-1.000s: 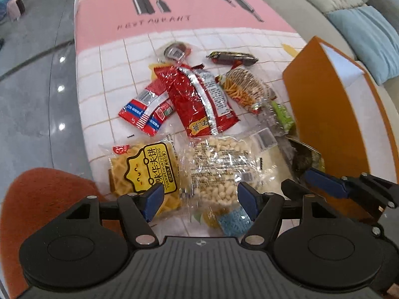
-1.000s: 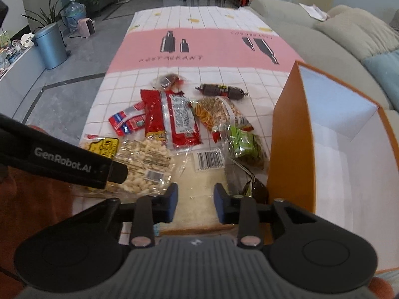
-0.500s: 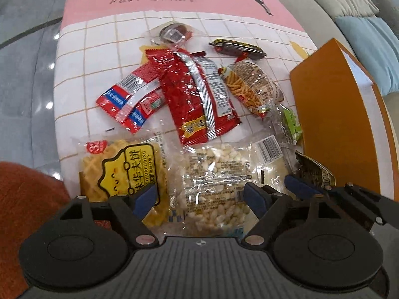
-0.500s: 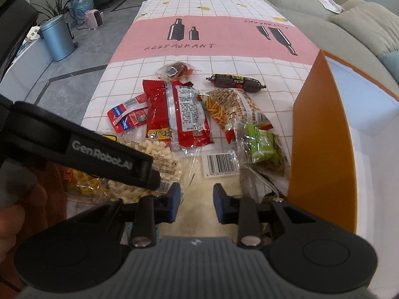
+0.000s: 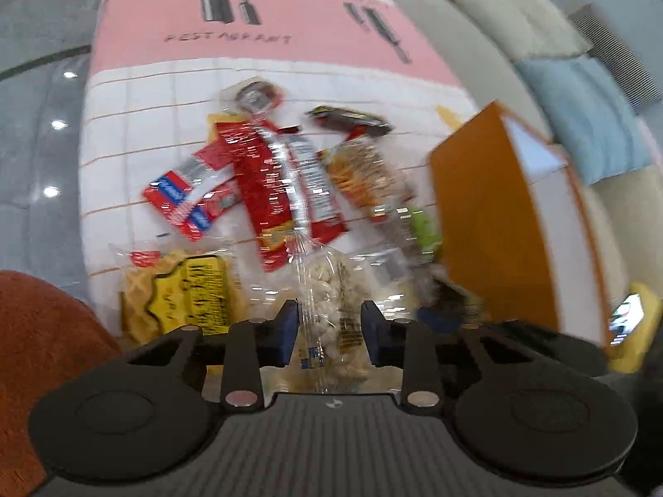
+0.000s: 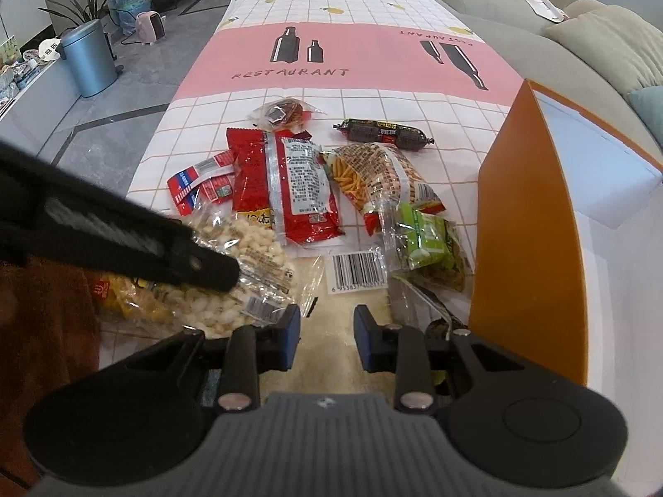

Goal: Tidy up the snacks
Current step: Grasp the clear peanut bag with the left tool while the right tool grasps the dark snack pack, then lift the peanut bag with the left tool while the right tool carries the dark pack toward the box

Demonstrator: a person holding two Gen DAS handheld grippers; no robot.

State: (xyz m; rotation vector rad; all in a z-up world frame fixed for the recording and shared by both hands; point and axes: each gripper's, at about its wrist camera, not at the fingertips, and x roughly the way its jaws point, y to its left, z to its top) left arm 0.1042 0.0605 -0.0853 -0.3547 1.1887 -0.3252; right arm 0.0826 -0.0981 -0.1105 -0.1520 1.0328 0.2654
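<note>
My left gripper (image 5: 329,333) is shut on a clear bag of white puffed snacks (image 5: 327,302), which bunches up between the pads; the bag also shows in the right wrist view (image 6: 232,256) under the left gripper's arm (image 6: 124,244). My right gripper (image 6: 326,341) is open over a flat pale packet with a barcode (image 6: 356,273). An orange box (image 6: 534,223) with a white inside stands at the right. On the cloth lie a red bag (image 6: 286,182), a stick-snack bag (image 6: 373,174), a green packet (image 6: 427,244), a dark sausage (image 6: 385,130) and a yellow waffle bag (image 5: 194,294).
A small red-blue packet (image 6: 203,182) and a round dark snack (image 6: 281,112) lie further left and back. A sofa (image 6: 580,54) runs along the right of the table. A blue bin (image 6: 89,58) stands on the floor at left. An orange-brown cushion (image 5: 37,331) sits near left.
My left gripper closed on the clear puffed-snack bag and gathered it up. The left view is now blurred from motion. My right gripper stayed open over the barcode packet.
</note>
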